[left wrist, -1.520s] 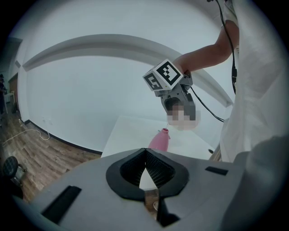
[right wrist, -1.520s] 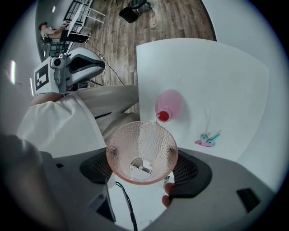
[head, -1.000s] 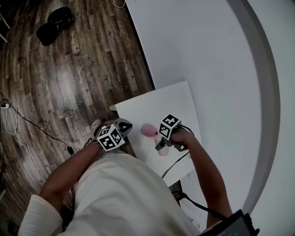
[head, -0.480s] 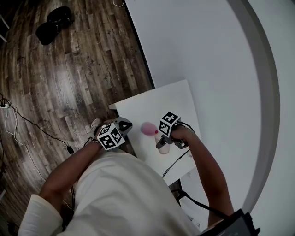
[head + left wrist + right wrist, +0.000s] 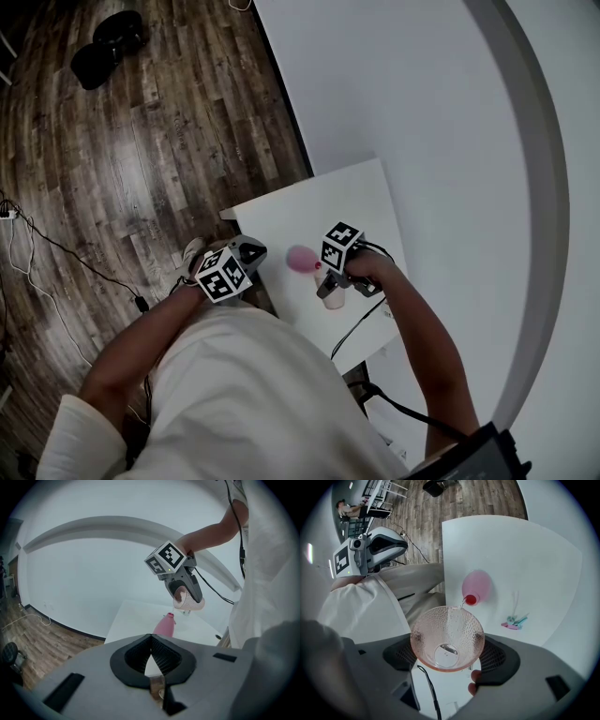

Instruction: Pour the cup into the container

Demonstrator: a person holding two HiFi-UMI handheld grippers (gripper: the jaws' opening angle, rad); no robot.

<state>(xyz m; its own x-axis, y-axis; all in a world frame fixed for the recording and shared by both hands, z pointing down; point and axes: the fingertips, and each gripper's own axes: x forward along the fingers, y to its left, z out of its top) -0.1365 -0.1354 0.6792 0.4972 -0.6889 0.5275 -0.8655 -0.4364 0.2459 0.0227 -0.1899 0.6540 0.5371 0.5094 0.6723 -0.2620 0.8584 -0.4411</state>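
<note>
- The cup is held above the worktop in the right gripper. The fingers are clamped on opposite sides of its wall.
- The cup is tipped far off upright. In the left gripper view its long axis lies close to level, with the mouth turned toward the container.
- A thin clear stream leaves the low edge of the rim and meets the container's narrow red mouth.
- The container stands upright on the worktop with its long axis vertical and its neck up, just below and beside the cup's rim.
- The cup is judged to be light, thin-walled and translucent. Its dimpled wall should resist slipping, but it is likely to flex or crack if squeezed hard.
- Hold is best taken across the side wall near mid-height, with the rim left clear for pouring.
- The container is judged to be light and easily tipped, and its small opening leaves little margin for aim.
- The left gripper is held off the worktop's near edge, well apart from the cup. Its fingers are together with nothing between them.
- A few small teal and pink items lie on the worktop near the container; what they are cannot be told.
</note>
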